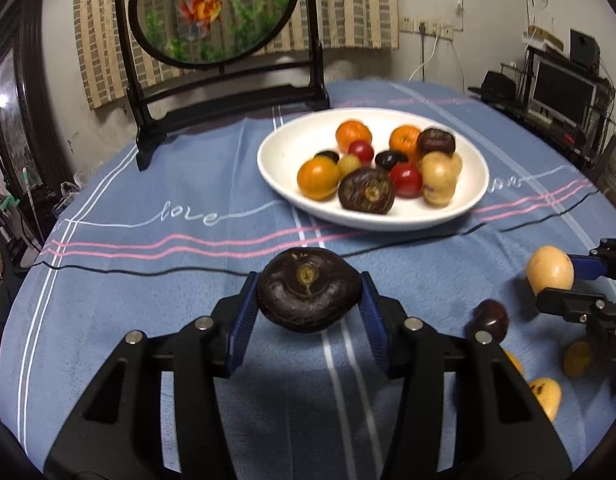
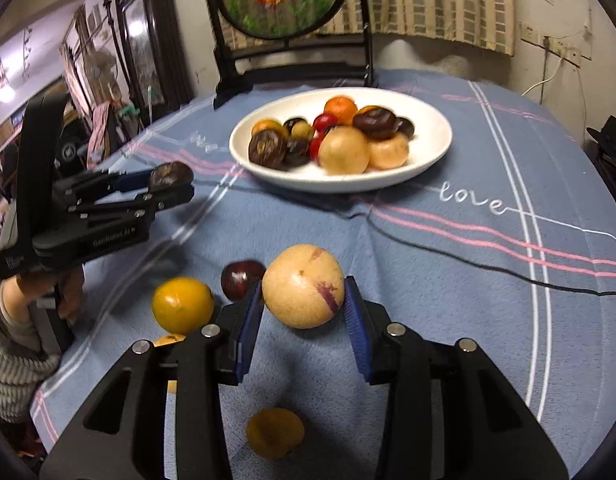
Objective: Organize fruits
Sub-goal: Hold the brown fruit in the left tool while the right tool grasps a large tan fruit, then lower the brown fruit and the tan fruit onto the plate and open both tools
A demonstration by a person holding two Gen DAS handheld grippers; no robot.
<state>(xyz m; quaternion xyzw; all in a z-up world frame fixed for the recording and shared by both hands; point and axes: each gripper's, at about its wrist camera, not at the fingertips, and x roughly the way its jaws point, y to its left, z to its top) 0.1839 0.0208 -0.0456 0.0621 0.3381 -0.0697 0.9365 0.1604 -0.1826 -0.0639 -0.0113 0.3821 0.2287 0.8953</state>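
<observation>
2 fruits are in my grip above the blue cloth: my left gripper (image 1: 309, 300) clamps a dark chestnut (image 1: 308, 294), my right gripper (image 2: 304, 300) a pale round fruit (image 2: 303, 286). The white dish (image 1: 280, 160) ahead is crowded, so either could roll out over the rim or slip from my pads on the way.

Blue tablecloth (image 1: 156, 248): covers the round table; white, pink and black stripes, "love" stitched in white script.
Standing screen (image 1: 214, 8): black frame, oval panel painted with goldfish and green water plants; at the table's far edge.
Curtain (image 1: 347, 4): beige, brick-patterned, hung on the wall behind the screen.
Wall (image 1: 435, 64): pale, scuffed; sockets with white cables (image 1: 427, 54) trailing down.
Dark cabinet (image 1: 16, 92): glass-fronted, beyond the table's left edge.
Shelf rack (image 1: 563, 80): black, holding a monitor and boxes, beyond the right edge.
Ceiling lamp (image 2: 6, 94): lit, far left.
</observation>
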